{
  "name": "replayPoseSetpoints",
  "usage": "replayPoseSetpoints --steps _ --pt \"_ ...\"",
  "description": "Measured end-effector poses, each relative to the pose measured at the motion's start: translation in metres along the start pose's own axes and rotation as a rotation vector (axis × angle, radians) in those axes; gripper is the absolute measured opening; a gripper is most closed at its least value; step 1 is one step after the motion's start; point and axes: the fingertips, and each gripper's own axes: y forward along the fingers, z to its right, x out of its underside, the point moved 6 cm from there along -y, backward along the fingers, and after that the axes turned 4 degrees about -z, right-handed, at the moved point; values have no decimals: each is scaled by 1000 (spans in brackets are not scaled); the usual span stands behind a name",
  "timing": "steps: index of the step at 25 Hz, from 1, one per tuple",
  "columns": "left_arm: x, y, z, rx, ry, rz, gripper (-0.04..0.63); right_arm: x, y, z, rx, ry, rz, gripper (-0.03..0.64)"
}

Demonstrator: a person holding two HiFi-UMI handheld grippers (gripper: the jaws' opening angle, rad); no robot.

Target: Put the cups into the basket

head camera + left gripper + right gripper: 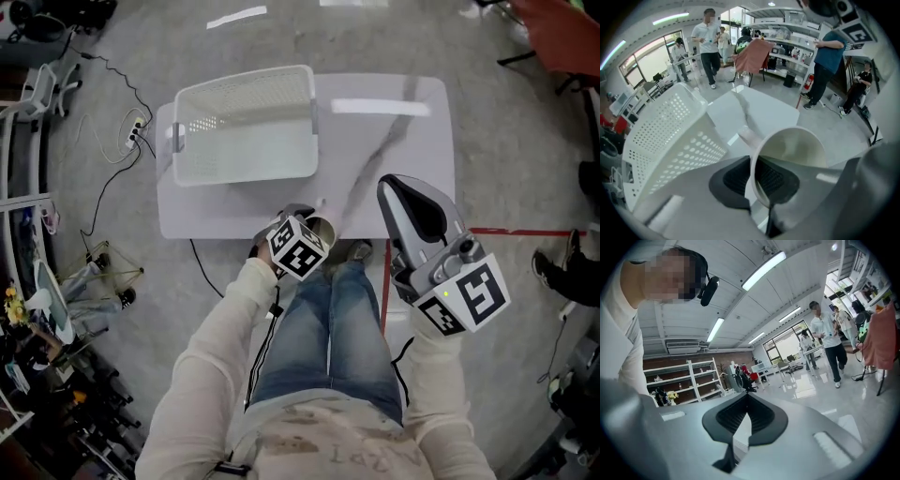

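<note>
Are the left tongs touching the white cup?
Touching. The left gripper view shows the left tongs clamped on the cup at its rim.

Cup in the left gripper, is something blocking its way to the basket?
Nothing visible does. The left gripper grips the cup by its rim at the table's near edge, and only bare tabletop lies between it and the open basket.

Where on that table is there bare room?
Right of the basket, the table is bare to its right edge. The basket fills the left but looks empty. The near edge's middle is crowded: left gripper with cup.
</note>
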Motion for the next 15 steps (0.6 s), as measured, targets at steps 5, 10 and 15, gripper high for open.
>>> replayPoseSetpoints --steps 5,10,15 --pt "-22 -79 -5 -68 -107 138 35 -42 6 -11 -91 -30 18 28" --pt "-24 -152 -19 -132 -223 277 35 -73 21 -37 -171 -78 23 28" --pt "-15 -197 -47 -186 -290 368 35 -84 45 -59 -217 -103 25 28"
